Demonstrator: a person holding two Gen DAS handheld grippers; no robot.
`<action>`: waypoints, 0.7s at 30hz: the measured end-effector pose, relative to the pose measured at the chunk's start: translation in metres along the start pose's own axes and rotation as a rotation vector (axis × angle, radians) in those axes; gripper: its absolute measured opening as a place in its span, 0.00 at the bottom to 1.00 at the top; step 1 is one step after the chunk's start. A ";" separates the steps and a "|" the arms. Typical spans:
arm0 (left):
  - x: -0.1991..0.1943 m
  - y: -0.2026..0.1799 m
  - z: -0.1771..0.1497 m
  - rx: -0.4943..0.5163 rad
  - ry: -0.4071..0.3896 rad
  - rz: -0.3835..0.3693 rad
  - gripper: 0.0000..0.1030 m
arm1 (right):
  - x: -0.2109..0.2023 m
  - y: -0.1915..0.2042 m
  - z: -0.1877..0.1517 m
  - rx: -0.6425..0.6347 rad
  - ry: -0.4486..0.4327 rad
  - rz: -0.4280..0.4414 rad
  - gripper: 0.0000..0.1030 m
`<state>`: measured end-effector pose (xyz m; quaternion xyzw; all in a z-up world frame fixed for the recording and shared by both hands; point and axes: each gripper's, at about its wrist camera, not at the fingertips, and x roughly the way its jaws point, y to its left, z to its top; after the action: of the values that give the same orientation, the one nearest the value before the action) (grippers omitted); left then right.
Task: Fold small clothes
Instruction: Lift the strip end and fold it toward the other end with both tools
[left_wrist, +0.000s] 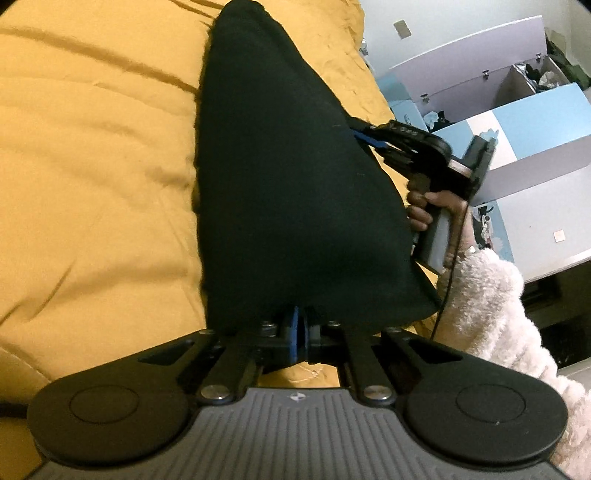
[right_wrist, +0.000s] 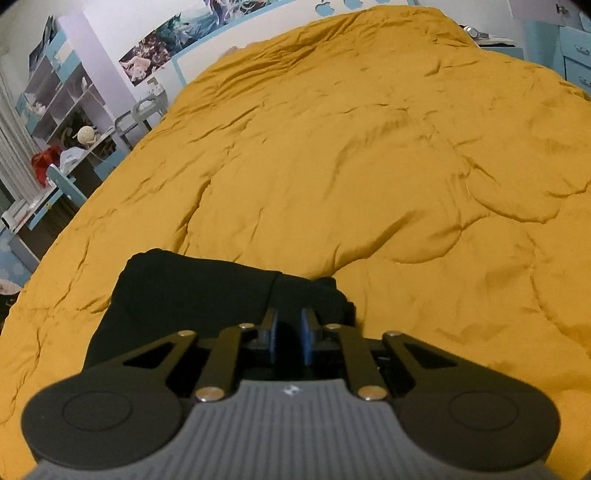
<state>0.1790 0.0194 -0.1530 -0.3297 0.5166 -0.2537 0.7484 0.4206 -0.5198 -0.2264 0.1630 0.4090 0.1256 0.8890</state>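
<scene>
The black garment (left_wrist: 288, 177) drapes over my left claw (left_wrist: 297, 326), hiding its fingertips, and covers the tip of my right claw (left_wrist: 369, 138) too, so I cannot see its grip there. In the right wrist view the cloth's near end disappears behind my claw's body. My sleeve (left_wrist: 491, 306) runs off the picture's edge. The shelf (right_wrist: 62, 99) clutter is too small to tell.

No text, number or brand name can be read. A small white emblem (right_wrist: 291, 390) stands on the grey ribbed body behind the right gripper's jaws. Far ahead, pale blue apple shapes (right_wrist: 325, 7) mark the headboard.
</scene>
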 end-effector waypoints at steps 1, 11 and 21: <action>-0.002 0.000 0.001 -0.004 0.001 -0.007 0.09 | -0.002 0.003 0.004 0.011 -0.001 0.006 0.19; -0.076 -0.009 0.008 0.092 -0.170 0.045 0.55 | -0.062 -0.013 0.011 0.045 -0.042 0.078 0.69; -0.042 0.036 0.020 -0.074 -0.074 -0.016 0.55 | -0.023 -0.062 -0.002 0.242 0.068 0.257 0.71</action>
<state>0.1848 0.0778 -0.1504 -0.3704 0.4951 -0.2278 0.7522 0.4104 -0.5843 -0.2358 0.3155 0.4268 0.1938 0.8251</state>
